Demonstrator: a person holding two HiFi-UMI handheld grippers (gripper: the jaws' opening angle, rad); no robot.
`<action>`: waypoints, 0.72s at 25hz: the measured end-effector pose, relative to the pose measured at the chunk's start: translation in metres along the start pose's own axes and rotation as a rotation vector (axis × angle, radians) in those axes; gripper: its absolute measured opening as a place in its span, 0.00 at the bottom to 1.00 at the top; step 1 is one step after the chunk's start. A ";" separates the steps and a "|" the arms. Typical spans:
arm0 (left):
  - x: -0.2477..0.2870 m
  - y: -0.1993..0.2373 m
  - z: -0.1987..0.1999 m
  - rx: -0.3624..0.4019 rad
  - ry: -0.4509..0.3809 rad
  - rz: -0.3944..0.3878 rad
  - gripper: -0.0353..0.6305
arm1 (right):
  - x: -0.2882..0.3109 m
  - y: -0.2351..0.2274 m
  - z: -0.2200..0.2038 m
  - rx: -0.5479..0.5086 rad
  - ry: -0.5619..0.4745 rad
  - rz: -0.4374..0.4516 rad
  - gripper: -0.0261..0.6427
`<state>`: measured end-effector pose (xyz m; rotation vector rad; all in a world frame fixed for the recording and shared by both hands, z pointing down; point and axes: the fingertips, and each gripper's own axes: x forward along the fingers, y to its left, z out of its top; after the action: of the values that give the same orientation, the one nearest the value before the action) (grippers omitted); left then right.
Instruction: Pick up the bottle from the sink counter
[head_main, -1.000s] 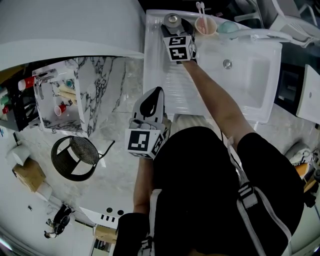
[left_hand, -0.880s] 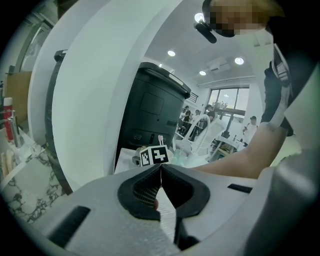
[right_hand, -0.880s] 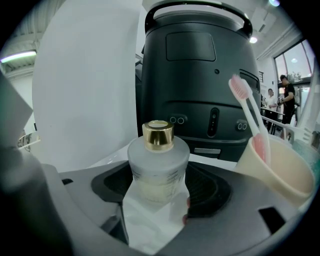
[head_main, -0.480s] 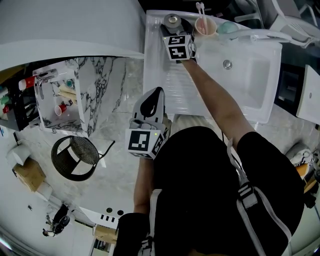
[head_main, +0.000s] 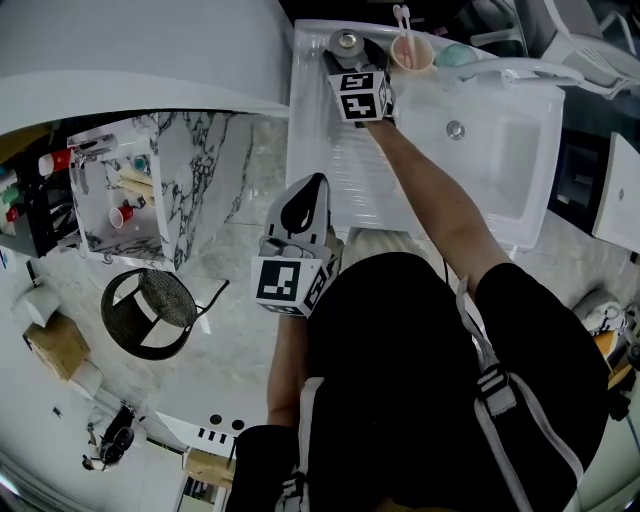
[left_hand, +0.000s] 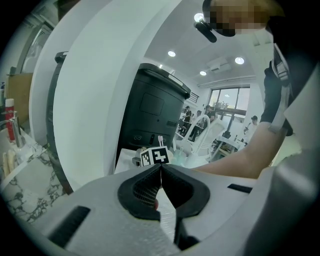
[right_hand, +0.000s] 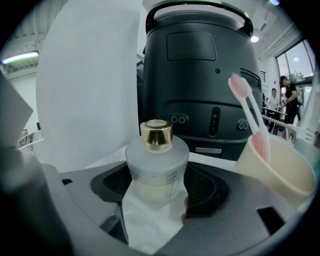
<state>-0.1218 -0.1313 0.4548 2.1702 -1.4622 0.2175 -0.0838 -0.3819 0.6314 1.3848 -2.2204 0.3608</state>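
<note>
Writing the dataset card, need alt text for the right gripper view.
Frosted bottle with a gold cap stands on a white counter between the two jaws of the right gripper; whether they grip it is unclear. At right, a cup holding a pink toothbrush; behind, a large black appliance.

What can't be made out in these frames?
1. Bottle base: right gripper view, blends into the white sink counter.
2. Whether the pads of the right gripper press the bottle: same view, cannot tell.
3. Bottle body: head view, only the cap shows past the gripper.
4. Bottle markings: right gripper view, too faint.
</note>
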 end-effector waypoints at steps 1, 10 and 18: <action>0.000 -0.001 0.000 0.001 -0.001 0.000 0.08 | -0.001 0.000 -0.001 0.000 -0.001 0.004 0.52; -0.003 -0.010 0.000 0.010 -0.008 -0.007 0.08 | -0.018 0.008 -0.005 -0.026 -0.013 0.037 0.52; -0.006 -0.016 -0.002 0.018 -0.014 -0.002 0.08 | -0.033 0.011 0.002 -0.024 -0.048 0.060 0.52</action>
<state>-0.1094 -0.1207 0.4485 2.1920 -1.4708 0.2155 -0.0822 -0.3533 0.6124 1.3301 -2.3013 0.3236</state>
